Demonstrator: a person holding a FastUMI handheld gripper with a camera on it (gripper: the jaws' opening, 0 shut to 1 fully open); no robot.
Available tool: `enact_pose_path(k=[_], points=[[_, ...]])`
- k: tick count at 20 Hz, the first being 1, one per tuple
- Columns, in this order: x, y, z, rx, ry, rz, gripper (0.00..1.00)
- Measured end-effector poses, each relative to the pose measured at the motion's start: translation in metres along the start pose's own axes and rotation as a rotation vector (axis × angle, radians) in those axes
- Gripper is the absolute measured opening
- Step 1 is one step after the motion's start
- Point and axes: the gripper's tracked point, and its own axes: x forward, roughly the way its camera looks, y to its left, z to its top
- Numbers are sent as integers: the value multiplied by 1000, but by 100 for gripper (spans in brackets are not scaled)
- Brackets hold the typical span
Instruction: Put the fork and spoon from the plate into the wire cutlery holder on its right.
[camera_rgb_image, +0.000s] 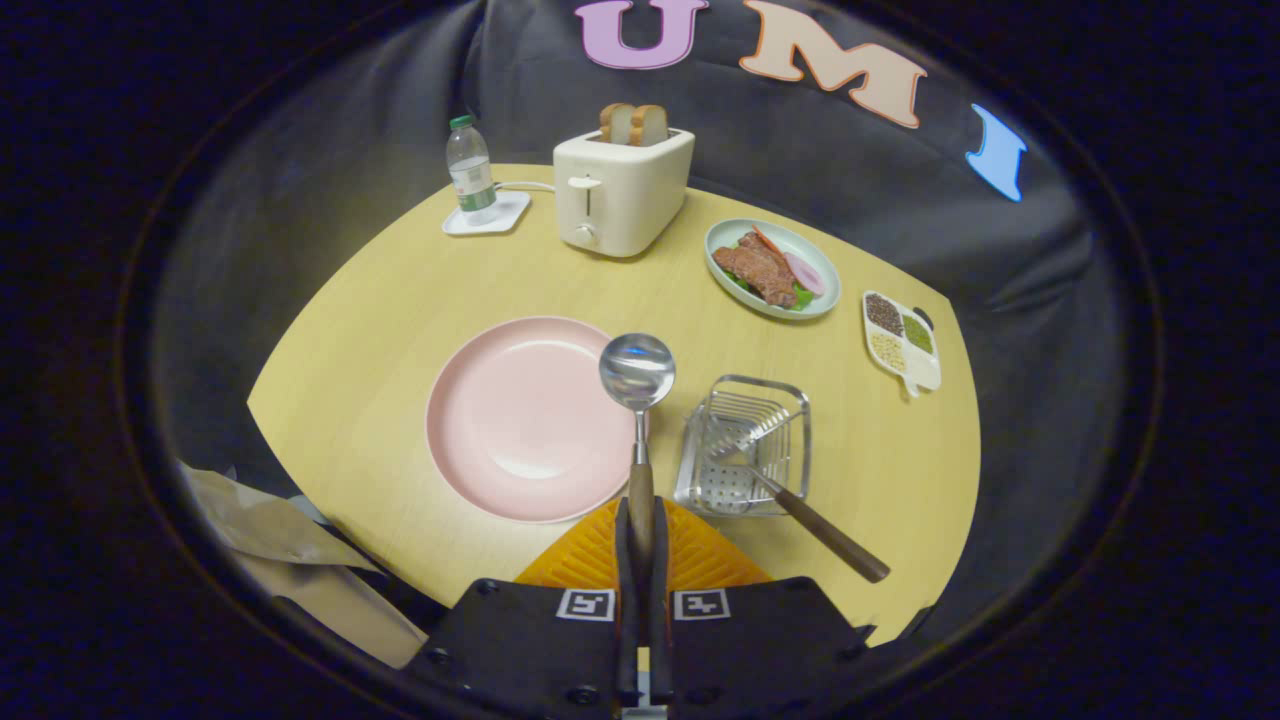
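Note:
My gripper (640, 520) is shut on the brown wooden handle of a spoon (637, 372). The spoon points straight ahead, its shiny bowl hanging over the right rim of the pink plate (520, 415). The plate lies bare just ahead and to the left of my fingers. To its right stands the wire cutlery holder (745, 445). A fork (800, 505) rests in the holder, tines down inside and its brown handle sticking out over the near right edge.
A white toaster (622, 190) with bread slices stands at the back of the round wooden table (400, 300). A water bottle (470, 170) on a coaster is left of it. A plate of food (772, 268) and a small divided dish (902, 342) lie at the right.

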Motion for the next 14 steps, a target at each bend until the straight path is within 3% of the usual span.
enact_pose_path(k=[8,14], points=[[-8,-48,-25,32,134,-12,8],[5,-49,-24,84,188,16,12]])
